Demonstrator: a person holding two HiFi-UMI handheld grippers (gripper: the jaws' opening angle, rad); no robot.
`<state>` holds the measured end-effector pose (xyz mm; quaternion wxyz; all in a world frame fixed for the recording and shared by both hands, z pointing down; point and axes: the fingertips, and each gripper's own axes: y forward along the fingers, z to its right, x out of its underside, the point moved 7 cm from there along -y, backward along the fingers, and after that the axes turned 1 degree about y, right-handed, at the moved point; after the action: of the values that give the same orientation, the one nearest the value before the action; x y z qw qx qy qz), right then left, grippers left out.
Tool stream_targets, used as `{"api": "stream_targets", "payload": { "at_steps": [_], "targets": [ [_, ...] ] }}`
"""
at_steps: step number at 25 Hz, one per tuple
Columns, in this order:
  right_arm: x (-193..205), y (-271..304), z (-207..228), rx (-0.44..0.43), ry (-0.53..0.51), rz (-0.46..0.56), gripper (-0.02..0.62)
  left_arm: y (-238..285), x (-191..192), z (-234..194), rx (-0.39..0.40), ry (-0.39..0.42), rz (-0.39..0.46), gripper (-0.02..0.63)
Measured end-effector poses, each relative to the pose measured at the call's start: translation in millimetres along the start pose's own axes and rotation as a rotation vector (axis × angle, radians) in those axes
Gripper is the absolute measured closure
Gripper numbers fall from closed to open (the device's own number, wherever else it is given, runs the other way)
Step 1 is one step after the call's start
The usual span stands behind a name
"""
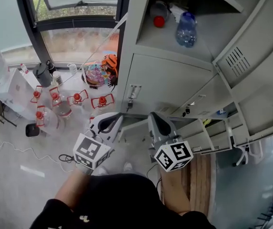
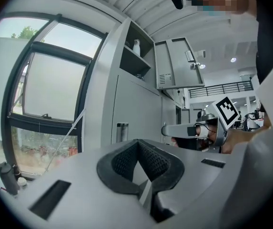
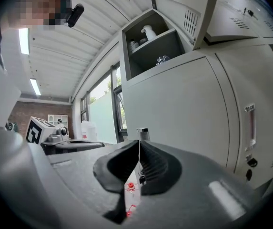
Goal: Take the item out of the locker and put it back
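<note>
Red-capped jugs (image 1: 61,108) on floor (image 1: 12,175), window (image 1: 81,42), wooden boards (image 1: 200,175)

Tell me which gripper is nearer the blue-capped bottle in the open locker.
Right. The right gripper is low, almost straight below the bottle; the left gripper is just as low but farther aside, toward the window.

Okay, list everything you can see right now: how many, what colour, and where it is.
locker: one, grey, right of the window, top door open
plastic bottle: one, clear with blue cap, in the open top compartment
red-capped container: one, pale, left of that bottle
window: one, dark frame, left of the locker
water jugs: at least five, clear with red tops, on the floor by the window
bag: one, multicoloured, on the floor beside the locker
left gripper: one, grey, shut, empty
right gripper: one, grey, shut, empty
</note>
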<state>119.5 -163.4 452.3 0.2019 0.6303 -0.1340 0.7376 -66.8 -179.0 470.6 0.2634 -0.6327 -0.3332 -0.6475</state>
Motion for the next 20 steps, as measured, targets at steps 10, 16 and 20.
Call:
{"api": "stream_targets", "payload": {
  "at_steps": [10, 16, 20],
  "targets": [
    [28.8, -12.2, 2.0, 0.001, 0.011, -0.018, 0.594, -10.8, 14.5, -0.7, -0.016, -0.026, 0.007, 0.594],
    [36.3, -15.4, -0.1, -0.008, 0.016, -0.023, 0.594, -10.3, 20.2, 1.6, -0.016, -0.044, 0.002, 0.594],
    [39.4, -14.6, -3.6, -0.018, 0.009, -0.027, 0.594, -9.9, 22.2, -0.1, -0.015, -0.039, 0.015, 0.594]
  ]
}}
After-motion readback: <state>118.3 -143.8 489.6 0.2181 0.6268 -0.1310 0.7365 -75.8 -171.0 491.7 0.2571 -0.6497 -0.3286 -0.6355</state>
